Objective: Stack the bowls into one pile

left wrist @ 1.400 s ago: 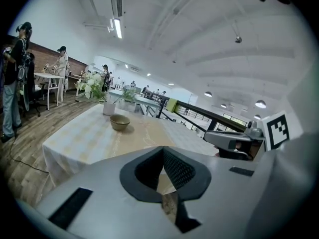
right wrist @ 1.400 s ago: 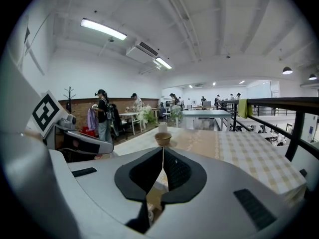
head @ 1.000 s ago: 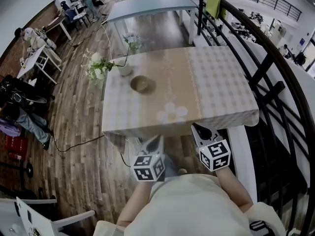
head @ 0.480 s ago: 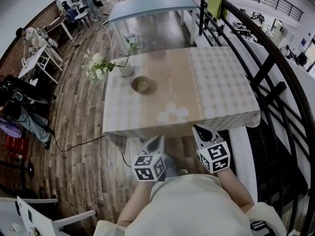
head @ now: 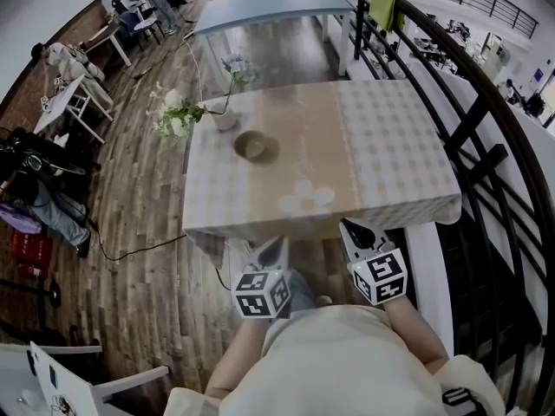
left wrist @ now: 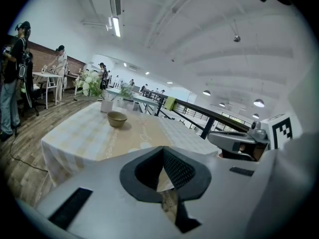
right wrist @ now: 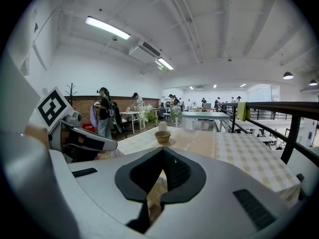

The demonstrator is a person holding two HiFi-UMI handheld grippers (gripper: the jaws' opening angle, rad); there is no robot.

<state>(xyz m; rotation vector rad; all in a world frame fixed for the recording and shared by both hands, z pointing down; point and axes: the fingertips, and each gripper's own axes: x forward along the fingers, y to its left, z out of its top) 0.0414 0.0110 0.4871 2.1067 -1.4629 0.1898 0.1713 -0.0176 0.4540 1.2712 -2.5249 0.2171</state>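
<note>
A brown bowl (head: 252, 146), or a pile of such bowls, stands on the far left part of the checked table (head: 390, 146); I cannot tell how many there are. It shows small in the left gripper view (left wrist: 117, 118) and the right gripper view (right wrist: 162, 137). My left gripper (head: 279, 248) hangs below the table's near edge, close to my body, jaws shut with nothing in them (left wrist: 163, 151). My right gripper (head: 349, 228) sits beside it at the near edge, also shut and empty (right wrist: 162, 151). Both are far from the bowl.
A white vase (head: 223, 120) with flowers (head: 176, 115) stands at the table's far left corner, just behind the bowl. A dark railing (head: 468, 120) runs along the right. Wooden floor lies to the left, with a white chair (head: 78, 380) at bottom left and people at distant tables.
The head camera has drifted slightly, so the table sits a touch higher in view. Both grippers and the bowl keep their places.
</note>
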